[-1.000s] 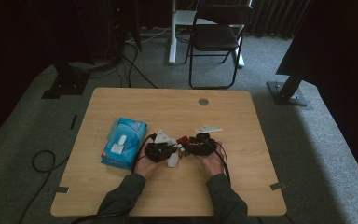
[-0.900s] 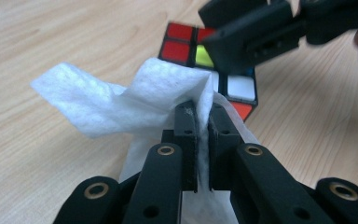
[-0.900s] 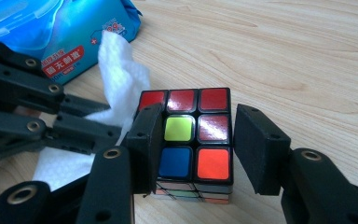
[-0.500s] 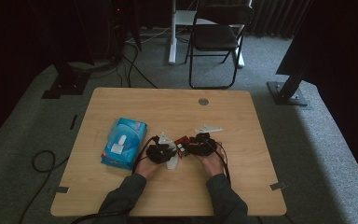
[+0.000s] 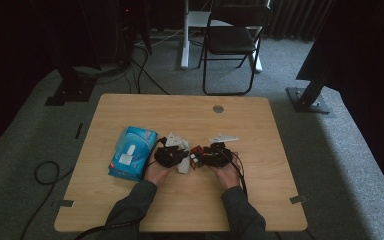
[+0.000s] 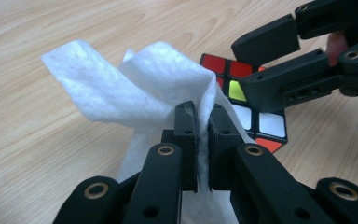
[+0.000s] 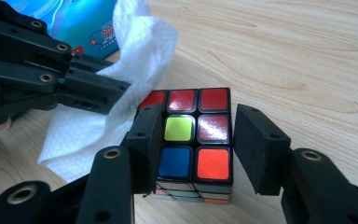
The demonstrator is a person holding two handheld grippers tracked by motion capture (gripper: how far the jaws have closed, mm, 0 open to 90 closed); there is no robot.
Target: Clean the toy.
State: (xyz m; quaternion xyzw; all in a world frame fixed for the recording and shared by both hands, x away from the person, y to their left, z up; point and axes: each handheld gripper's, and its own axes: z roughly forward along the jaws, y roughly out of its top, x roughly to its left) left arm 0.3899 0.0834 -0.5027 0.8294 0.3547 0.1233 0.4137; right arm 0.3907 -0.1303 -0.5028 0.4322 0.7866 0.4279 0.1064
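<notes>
A Rubik's cube (image 7: 212, 100) with red, yellow, blue and orange stickers on its upper face rests on the wooden table (image 5: 190, 115). My right gripper (image 7: 193, 135) is shut on it, one jaw pressed to each side. Beside the cube, my left gripper (image 6: 203, 114) is shut on a crumpled white wipe (image 6: 135, 88), which drapes against the cube's (image 6: 261, 121) edge. In the high view both grippers meet near the table's middle, the left gripper (image 5: 177, 156) and the right gripper (image 5: 203, 157) on either side of the cube (image 5: 196, 155). A hand holds each of them.
A blue pack of wipes (image 5: 131, 152) lies left of the hands, and a corner of the blue pack (image 7: 81, 23) sits behind the wipe (image 7: 140, 46). A round grommet (image 5: 218, 108) is set near the far table edge. A black folding chair (image 5: 232, 40) stands beyond it.
</notes>
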